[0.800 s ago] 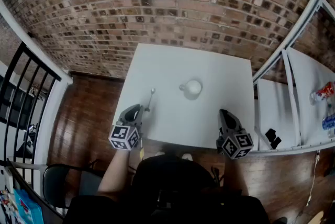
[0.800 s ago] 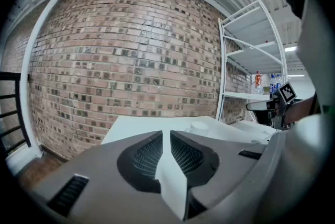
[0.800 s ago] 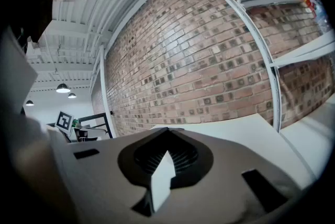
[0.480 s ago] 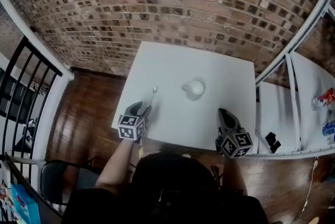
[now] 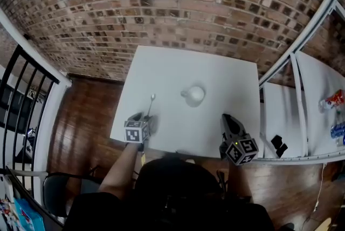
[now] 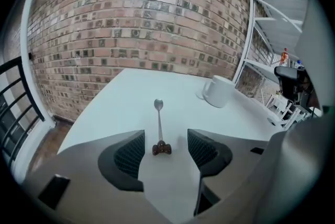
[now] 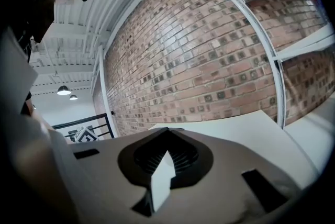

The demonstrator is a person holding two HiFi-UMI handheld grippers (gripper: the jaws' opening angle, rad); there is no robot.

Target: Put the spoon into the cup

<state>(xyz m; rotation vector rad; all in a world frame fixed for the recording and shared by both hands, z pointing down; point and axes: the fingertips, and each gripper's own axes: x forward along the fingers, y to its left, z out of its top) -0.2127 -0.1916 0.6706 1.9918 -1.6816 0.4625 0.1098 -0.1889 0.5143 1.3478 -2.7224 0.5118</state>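
Note:
A metal spoon (image 5: 151, 104) lies on the white table (image 5: 215, 73), bowl toward the brick wall. In the left gripper view the spoon (image 6: 159, 123) points away from me, and its brown handle end sits between the jaws without touching either. My left gripper (image 6: 165, 147) is open, low over the table's near left part (image 5: 143, 118). A white cup (image 5: 194, 94) stands upright to the spoon's right, also seen as a cup (image 6: 217, 91) at the far right. My right gripper (image 5: 227, 118) hovers at the table's near right edge, shut and holding nothing (image 7: 166, 144).
A white shelf rack (image 5: 302, 89) stands right of the table, with a black object (image 5: 278, 143) and colourful cans (image 5: 334, 96) on it. A black railing (image 5: 21, 89) runs along the left. A brick wall (image 5: 178, 3) stands behind the table. A dark chair (image 5: 59, 192) is at the lower left.
My left gripper has moved forward along the table until its jaws flank the spoon's handle end. The right gripper has stayed put.

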